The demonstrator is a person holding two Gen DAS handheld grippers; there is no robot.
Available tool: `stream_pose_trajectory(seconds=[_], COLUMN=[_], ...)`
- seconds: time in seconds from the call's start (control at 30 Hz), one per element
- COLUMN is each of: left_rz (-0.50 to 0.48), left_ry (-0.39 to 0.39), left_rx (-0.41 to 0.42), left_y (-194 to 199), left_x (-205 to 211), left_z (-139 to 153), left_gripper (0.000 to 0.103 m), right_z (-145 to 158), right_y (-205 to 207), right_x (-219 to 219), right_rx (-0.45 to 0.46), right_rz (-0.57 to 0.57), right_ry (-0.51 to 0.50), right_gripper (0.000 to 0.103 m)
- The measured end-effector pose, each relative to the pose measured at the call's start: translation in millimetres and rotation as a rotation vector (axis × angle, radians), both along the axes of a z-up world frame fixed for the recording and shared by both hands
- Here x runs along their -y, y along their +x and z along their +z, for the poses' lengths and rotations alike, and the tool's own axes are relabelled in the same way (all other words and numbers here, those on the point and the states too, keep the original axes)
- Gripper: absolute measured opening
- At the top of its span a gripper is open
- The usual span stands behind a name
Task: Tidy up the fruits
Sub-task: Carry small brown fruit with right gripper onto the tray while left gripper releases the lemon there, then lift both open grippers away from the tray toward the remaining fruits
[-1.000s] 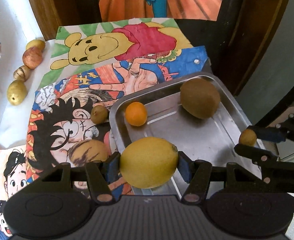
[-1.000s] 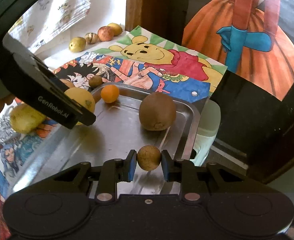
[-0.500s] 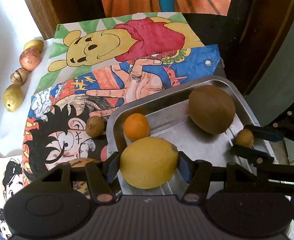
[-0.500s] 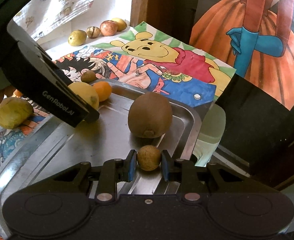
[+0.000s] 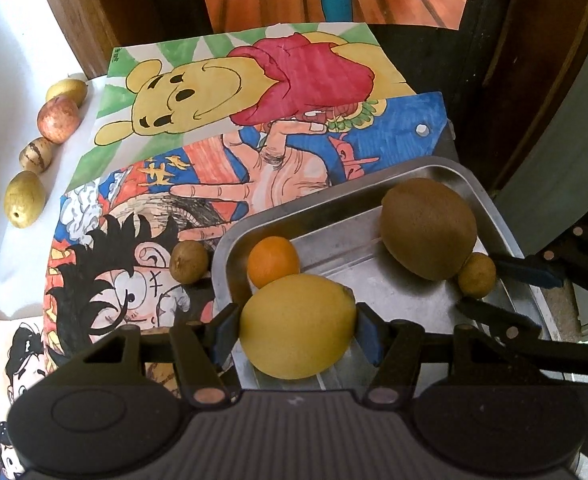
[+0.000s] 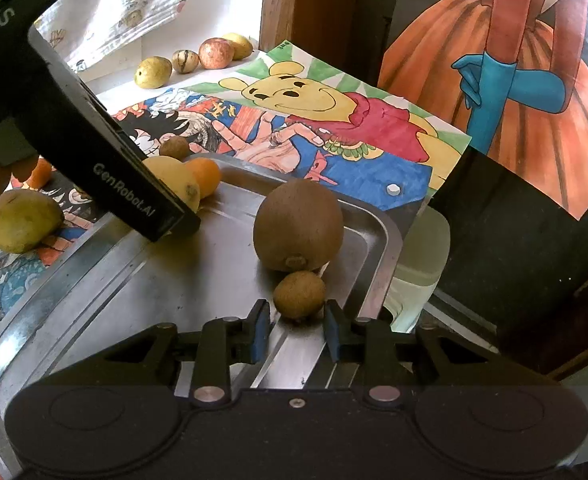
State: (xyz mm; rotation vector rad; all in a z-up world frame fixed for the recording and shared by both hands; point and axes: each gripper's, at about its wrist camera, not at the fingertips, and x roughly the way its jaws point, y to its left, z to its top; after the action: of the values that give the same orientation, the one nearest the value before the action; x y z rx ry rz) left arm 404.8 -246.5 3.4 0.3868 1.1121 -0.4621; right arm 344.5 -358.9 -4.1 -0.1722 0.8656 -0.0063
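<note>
My left gripper [image 5: 298, 330] is shut on a yellow lemon [image 5: 297, 331] and holds it over the near left part of the steel tray [image 5: 434, 170], next to a small orange [image 5: 273, 261]. My right gripper [image 6: 296, 330] is open; a small brown fruit [image 6: 299, 294] rests on the tray [image 6: 94, 280] just beyond its blue pads, touching a big brown kiwi [image 6: 298, 226]. In the left wrist view the same small fruit [image 5: 476, 274] lies beside the kiwi [image 5: 428, 228], between the right gripper's fingers [image 5: 530, 272].
A small brown fruit [image 5: 188, 261] lies on the cartoon drawings just left of the tray. Several fruits, among them a reddish apple [image 5: 58, 119], line the white ledge at the far left. A yellow-green fruit [image 6: 22, 220] lies left of the tray. Dark wooden furniture stands behind.
My right gripper has opened and let go of the small brown fruit, which now rests on the tray against the kiwi. My left gripper moved the lemon further over the tray.
</note>
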Motion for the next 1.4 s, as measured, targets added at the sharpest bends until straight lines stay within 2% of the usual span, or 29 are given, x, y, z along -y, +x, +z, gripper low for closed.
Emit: stream_pose_trajectory(seconds=[0.27, 0.53, 0.77, 0.87, 1.17, 1.4], left_rz=[0.007, -0.017, -0.017, -0.022, -0.033, -0.008], left_ry=[-0.017, -0.048, -0.071, -0.072, -0.108, -0.127], left_rx=[-0.011, 0.014, 0.052, 0.078, 0.095, 0.07], left_y=[-6, -19, -38, -49, -85, -106], left_x=[-5, -13, -35, -49, -99, -144], left_z=[3, 18, 37, 46, 65, 73], left_gripper=[0.067, 0.078, 0.095, 0.1, 0.102, 0.102], right_z=[8, 20, 34, 38, 52, 57], right_y=[-17, -40, -69, -82, -110, -124], right_x=[-9, -24, -44, -58, -105, -137], right_rx=[0.002, 0.008, 0.011, 0.011, 0.007, -0.014], right_rz=[-0.034, -0.121, -0.235, -0.276, -0.34, -0.385], right_ry=[-0.002, -0.014, 0.014, 0.028, 0.065, 0.072], right_gripper=[0.043, 0.061, 0.08, 0.084, 0.098, 0.102])
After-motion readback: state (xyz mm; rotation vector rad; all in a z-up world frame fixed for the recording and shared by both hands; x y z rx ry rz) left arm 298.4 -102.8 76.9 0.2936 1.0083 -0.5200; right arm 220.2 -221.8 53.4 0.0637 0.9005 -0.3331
